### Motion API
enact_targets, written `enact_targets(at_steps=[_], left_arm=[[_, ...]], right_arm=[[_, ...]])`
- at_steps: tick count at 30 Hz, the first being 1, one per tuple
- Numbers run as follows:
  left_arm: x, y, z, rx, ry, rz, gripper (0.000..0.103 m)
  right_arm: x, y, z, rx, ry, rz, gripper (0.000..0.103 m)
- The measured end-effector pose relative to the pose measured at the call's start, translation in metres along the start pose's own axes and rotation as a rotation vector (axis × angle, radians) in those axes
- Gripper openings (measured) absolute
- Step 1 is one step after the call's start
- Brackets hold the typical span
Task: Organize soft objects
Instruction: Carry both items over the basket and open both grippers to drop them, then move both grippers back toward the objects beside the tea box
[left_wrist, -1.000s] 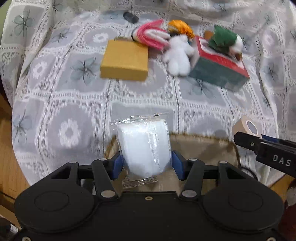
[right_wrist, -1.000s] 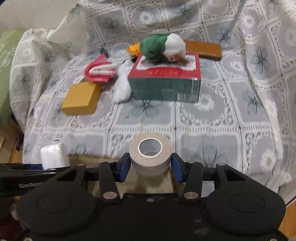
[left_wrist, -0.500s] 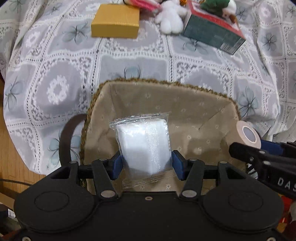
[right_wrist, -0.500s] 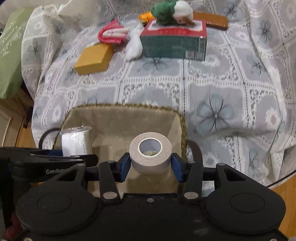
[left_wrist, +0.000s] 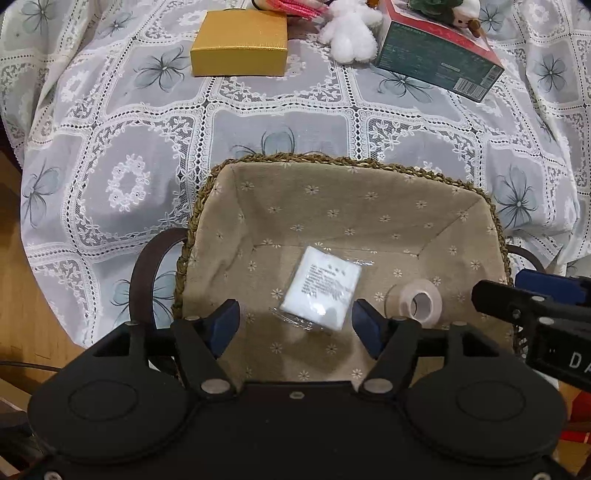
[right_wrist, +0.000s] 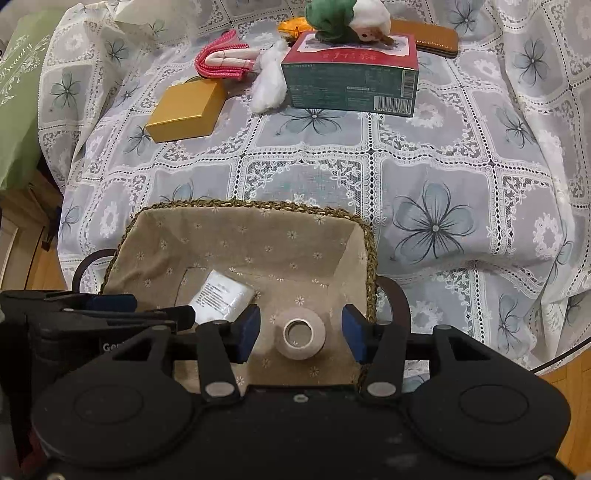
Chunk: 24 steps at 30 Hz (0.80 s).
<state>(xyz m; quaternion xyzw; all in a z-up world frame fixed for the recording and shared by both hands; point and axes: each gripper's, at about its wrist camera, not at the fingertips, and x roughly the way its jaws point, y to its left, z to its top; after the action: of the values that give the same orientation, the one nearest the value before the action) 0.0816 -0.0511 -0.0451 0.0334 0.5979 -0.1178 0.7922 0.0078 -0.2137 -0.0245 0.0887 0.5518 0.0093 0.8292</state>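
A cloth-lined woven basket (left_wrist: 332, 162) (right_wrist: 258, 205) stands at the near edge of the table. A white packet in clear wrap (left_wrist: 320, 288) (right_wrist: 221, 297) and a beige tape roll (left_wrist: 421, 302) (right_wrist: 301, 334) lie on its floor. My left gripper (left_wrist: 295, 326) is open and empty above the packet. My right gripper (right_wrist: 300, 332) is open and empty above the roll. On the table lie a white plush (left_wrist: 349, 35) (right_wrist: 267, 83), a pink cloth item (right_wrist: 223, 57) and a green-and-white plush (right_wrist: 347, 18) on a box.
A gold box (left_wrist: 240, 42) (right_wrist: 184, 109) and a green-and-red box (left_wrist: 439, 55) (right_wrist: 352, 74) stand on the lace tablecloth (right_wrist: 432, 221). A brown case (right_wrist: 424, 37) lies behind. A green bag (right_wrist: 18, 103) is at the left; wooden floor lies below the table edge.
Both grippers have opened over the basket. The white packet and the tape roll have dropped from them onto the basket floor.
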Motion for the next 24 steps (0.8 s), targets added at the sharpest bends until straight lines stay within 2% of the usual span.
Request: enact_targets(at_steps=[14, 24], left_arm=[[-0.009, -0.001, -0.002, 0.025, -0.058, 0.064, 0.063], [-0.017, 0.001, 0.005, 0.027, -0.12, 0.101, 0.065]], right_arm=[[0.002, -0.004, 0.002, 0.014, -0.016, -0.038, 0.054], [0.003, -0.015, 0.017, 0.036, -0.072, -0.09, 0.06]])
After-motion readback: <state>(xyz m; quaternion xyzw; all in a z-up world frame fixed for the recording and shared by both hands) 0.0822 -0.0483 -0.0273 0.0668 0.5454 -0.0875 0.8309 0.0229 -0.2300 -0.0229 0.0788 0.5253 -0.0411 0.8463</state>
